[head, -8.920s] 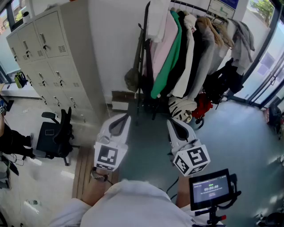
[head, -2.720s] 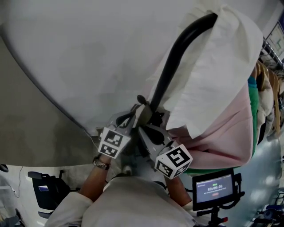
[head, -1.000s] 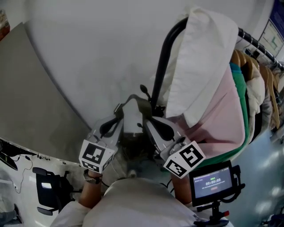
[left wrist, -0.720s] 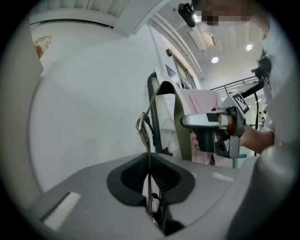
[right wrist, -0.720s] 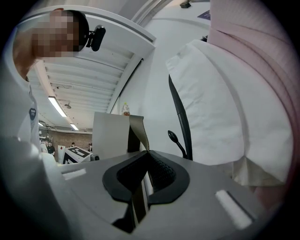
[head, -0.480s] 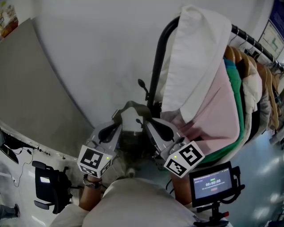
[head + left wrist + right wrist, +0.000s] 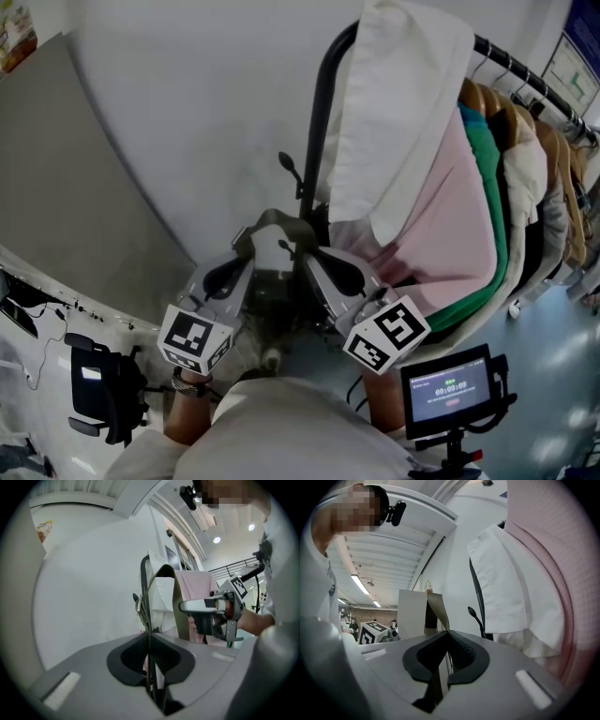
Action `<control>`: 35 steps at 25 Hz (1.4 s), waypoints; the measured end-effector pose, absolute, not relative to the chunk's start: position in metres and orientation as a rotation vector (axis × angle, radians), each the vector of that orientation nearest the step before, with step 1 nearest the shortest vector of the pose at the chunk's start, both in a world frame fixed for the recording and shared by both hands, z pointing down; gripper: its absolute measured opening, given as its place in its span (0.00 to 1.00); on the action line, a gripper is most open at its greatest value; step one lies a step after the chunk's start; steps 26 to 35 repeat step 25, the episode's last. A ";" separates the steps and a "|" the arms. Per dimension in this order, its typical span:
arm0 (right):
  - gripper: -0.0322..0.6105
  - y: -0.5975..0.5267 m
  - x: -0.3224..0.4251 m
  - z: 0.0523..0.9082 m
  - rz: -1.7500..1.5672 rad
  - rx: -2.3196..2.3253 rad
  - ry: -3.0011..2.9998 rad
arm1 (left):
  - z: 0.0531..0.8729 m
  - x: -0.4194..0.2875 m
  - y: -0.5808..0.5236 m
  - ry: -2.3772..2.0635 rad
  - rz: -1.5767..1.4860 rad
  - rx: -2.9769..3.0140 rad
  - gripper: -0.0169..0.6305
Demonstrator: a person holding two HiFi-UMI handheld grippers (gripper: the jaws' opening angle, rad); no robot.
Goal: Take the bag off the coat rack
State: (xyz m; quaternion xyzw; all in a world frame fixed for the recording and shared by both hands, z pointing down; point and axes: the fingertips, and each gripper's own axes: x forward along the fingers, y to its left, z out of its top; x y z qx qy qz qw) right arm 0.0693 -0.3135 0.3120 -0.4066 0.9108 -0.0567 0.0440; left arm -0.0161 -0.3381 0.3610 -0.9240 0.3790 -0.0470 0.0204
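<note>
The bag's olive strap point(image 7: 273, 218) arches between my two grippers, and the dark bag body point(image 7: 270, 298) hangs below them. My left gripper point(image 7: 245, 247) is shut on the strap's left side; the webbing point(image 7: 148, 620) runs edge-on between its pads. The right gripper point(image 7: 306, 253) is shut on the strap's other side point(image 7: 436, 610). On the coat rack's black post point(image 7: 319, 122) the hook point(image 7: 287, 166) stands bare, above and beyond the strap. The same hook point(image 7: 473, 613) shows right of the strap in the right gripper view.
A white garment point(image 7: 401, 103) drapes over the rack's top corner, with pink point(image 7: 455, 220) and green point(image 7: 491, 178) clothes hanging close on the right. A white wall point(image 7: 187, 112) stands behind. A small screen point(image 7: 450, 389) sits by my right arm.
Both grippers and the strap have drawn back from the post toward me. The hook, near the strap's top a second ago, now stands apart above it.
</note>
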 end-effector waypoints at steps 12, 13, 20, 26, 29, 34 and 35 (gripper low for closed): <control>0.06 -0.303 0.076 0.312 -0.155 -1.209 2.807 | 0.358 -0.009 -0.327 1.205 -0.148 -2.848 0.05; 0.06 -0.303 0.076 0.312 -0.155 -1.206 2.807 | 0.358 -0.009 -0.326 1.207 -0.148 -2.847 0.05; 0.06 -0.303 0.072 0.308 -0.145 -1.174 2.815 | 0.354 -0.008 -0.324 1.208 -0.146 -2.838 0.05; 0.06 -0.305 0.075 0.308 -0.153 -1.164 2.812 | 0.353 -0.005 -0.326 1.201 -0.146 -2.838 0.05; 0.06 -0.305 0.075 0.308 -0.153 -1.164 2.812 | 0.353 -0.005 -0.326 1.201 -0.146 -2.838 0.05; 0.06 -0.305 0.075 0.308 -0.153 -1.164 2.812 | 0.353 -0.005 -0.326 1.201 -0.146 -2.838 0.05; 0.06 -0.305 0.075 0.308 -0.153 -1.164 2.812 | 0.353 -0.005 -0.326 1.201 -0.146 -2.838 0.05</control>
